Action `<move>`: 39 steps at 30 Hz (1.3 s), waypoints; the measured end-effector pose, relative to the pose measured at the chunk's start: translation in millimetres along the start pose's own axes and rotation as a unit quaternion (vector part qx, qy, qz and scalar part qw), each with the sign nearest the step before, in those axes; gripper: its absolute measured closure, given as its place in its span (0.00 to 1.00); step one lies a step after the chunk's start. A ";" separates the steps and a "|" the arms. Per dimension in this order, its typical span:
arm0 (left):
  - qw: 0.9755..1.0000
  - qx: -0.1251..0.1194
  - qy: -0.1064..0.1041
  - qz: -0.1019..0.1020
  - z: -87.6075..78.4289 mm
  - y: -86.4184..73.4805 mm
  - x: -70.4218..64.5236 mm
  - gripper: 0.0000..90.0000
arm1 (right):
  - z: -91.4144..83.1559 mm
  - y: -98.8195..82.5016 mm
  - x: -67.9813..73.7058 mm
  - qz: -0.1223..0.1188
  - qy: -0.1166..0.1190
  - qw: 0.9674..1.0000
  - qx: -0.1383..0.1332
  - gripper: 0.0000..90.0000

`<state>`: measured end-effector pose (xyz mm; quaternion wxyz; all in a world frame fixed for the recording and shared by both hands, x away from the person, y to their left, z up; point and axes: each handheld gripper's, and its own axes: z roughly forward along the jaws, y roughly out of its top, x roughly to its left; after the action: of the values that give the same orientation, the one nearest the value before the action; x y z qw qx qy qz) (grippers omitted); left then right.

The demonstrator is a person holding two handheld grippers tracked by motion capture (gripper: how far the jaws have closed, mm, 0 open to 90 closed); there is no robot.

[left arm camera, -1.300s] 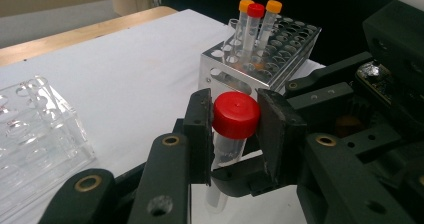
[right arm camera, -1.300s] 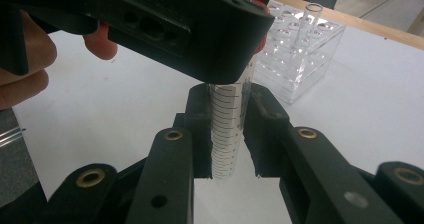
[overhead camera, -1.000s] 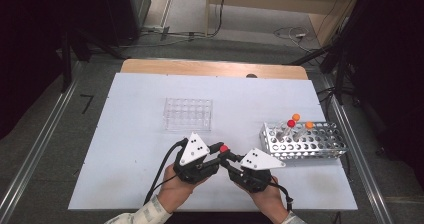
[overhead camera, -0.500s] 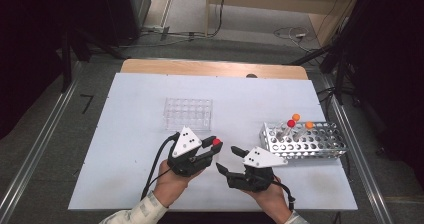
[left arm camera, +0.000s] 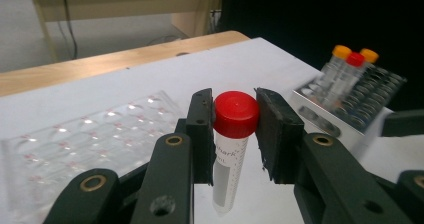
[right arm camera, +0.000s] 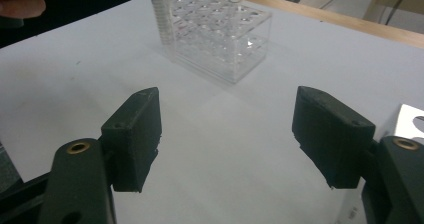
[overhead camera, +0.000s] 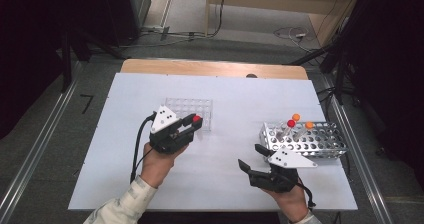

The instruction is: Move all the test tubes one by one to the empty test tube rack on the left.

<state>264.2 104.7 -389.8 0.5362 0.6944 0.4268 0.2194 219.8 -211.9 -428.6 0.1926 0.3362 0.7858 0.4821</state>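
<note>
A clear tube with a red cap (left arm camera: 235, 115) stands upright between the pads of my left gripper (overhead camera: 195, 121), which is shut on it just below the cap. It hangs over the near right corner of the clear plastic rack (overhead camera: 190, 109). My right gripper (overhead camera: 251, 157) sits near the table's front, left of the metal rack (overhead camera: 310, 139). Its jaws have just been opening and stand wide apart with nothing between them (right arm camera: 227, 134). The held tube's body (right arm camera: 159, 9) shows far off in the right gripper view, beside the clear rack (right arm camera: 220, 34).
The metal rack (left arm camera: 360, 104) holds a red-capped tube (overhead camera: 290, 123) and two orange-capped ones (overhead camera: 296, 117). White table surface (overhead camera: 225, 184) lies between the two hands. The wooden table edge (overhead camera: 215, 68) runs along the back.
Both grippers met at the red-capped tube a second ago. The right one let go, opened and drew back to the right; the left carried the tube left and away to the clear rack.
</note>
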 end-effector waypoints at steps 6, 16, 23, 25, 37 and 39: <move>1.000 -0.001 0.027 0.002 6.3 16.1 14.5 0.78 | -11.6 -6.5 -12.9 0.013 -0.018 1.000 0.000 0.29; 0.998 -0.009 0.064 -0.002 23.8 29.7 28.7 0.78 | -18.4 -10.6 -21.2 0.022 -0.030 0.999 -0.004 0.29; 0.997 -0.006 0.081 0.005 33.2 30.0 32.4 0.78 | -17.7 -10.7 -20.9 0.021 -0.029 0.999 -0.002 0.29; 0.997 -0.006 0.083 0.001 35.9 29.6 34.6 0.78 | -17.8 -10.7 -21.0 0.023 -0.030 0.999 -0.002 0.29; 0.996 0.000 0.088 0.003 44.7 25.7 36.1 0.78 | -18.0 -10.8 -21.5 0.025 -0.029 0.999 -0.002 0.29; 0.996 0.003 0.091 0.009 46.8 22.0 34.5 0.78 | -18.3 -10.7 -21.5 0.026 -0.029 0.999 -0.003 0.29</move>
<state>326.4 105.8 -390.0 0.4910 0.6774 0.4678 0.2850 219.7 -242.1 -430.1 0.2032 0.3697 0.7697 0.4792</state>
